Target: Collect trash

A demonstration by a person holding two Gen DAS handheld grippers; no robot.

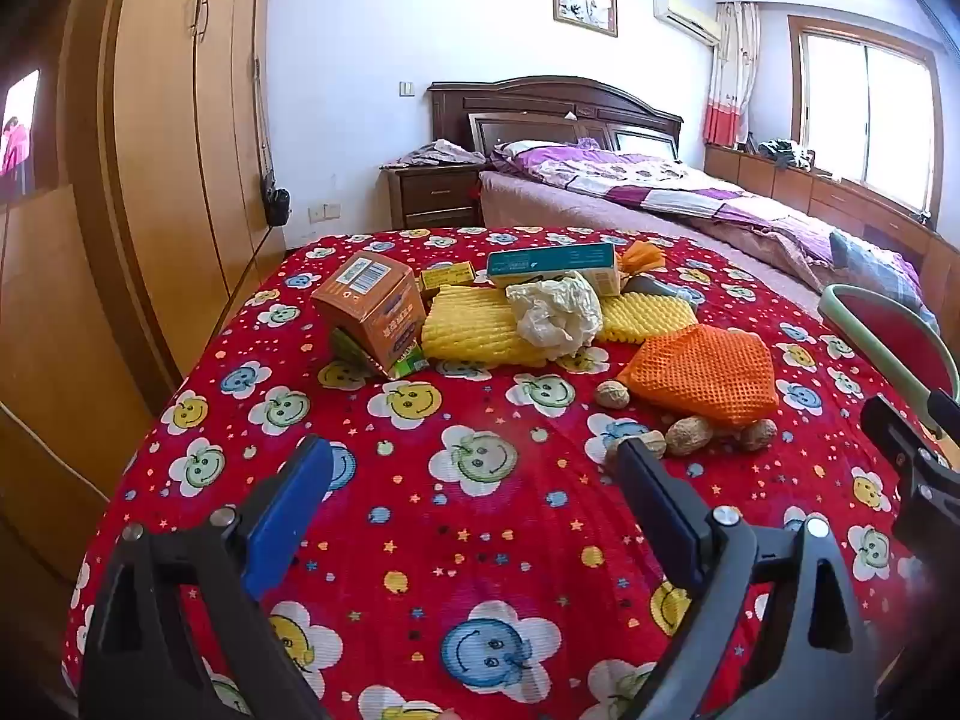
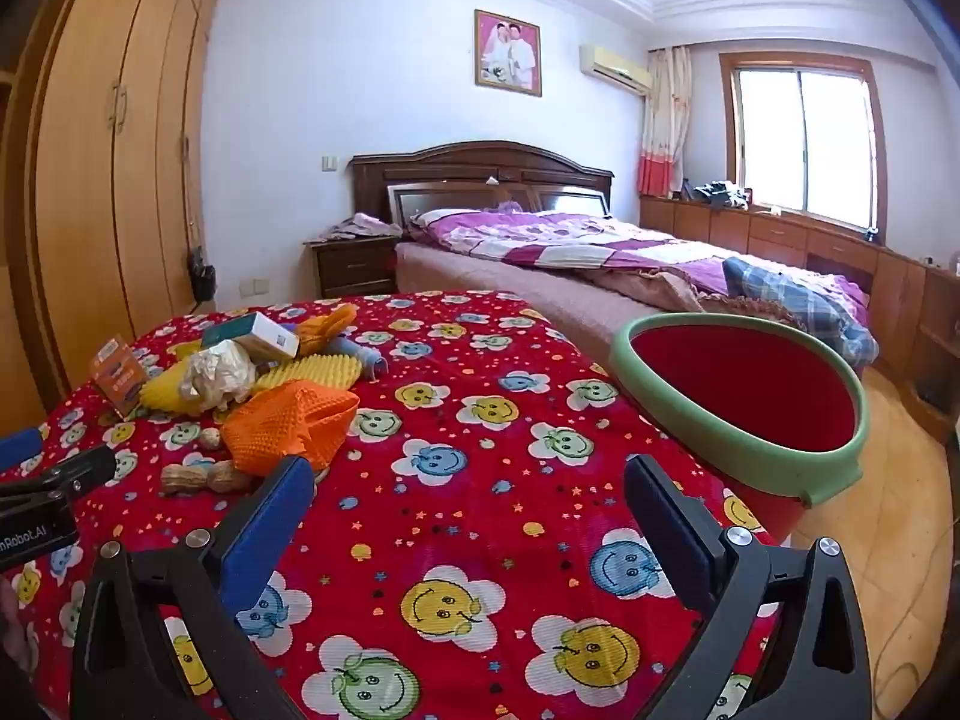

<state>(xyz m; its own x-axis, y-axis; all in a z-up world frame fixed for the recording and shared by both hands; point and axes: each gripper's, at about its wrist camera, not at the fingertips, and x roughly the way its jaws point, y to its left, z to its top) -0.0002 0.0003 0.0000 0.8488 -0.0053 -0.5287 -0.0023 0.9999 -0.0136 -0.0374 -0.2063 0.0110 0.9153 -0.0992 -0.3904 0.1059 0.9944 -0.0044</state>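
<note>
Trash lies in a heap on the red flowered tablecloth [image 1: 468, 516]: an orange box [image 1: 372, 312], a teal-and-white box [image 1: 555, 264], a crumpled white wrapper [image 1: 558, 315], yellow foam sleeves [image 1: 471, 330], an orange foam net [image 1: 705, 375] and nut shells [image 1: 690, 435]. My left gripper [image 1: 474, 468] hovers open in front of the heap, nothing between its fingers. My right gripper [image 2: 471, 489] is open too, to the right of the orange foam net [image 2: 288, 426] and the nut shells [image 2: 204, 477]. A red bin with a green rim [image 2: 744, 402] stands at the table's right edge.
A wooden wardrobe [image 1: 156, 150] stands to the left. Beyond the table are a bed with purple bedding [image 2: 576, 246] and a nightstand [image 2: 354, 267]. Low wooden cabinets [image 2: 798, 240] run under the window on the right.
</note>
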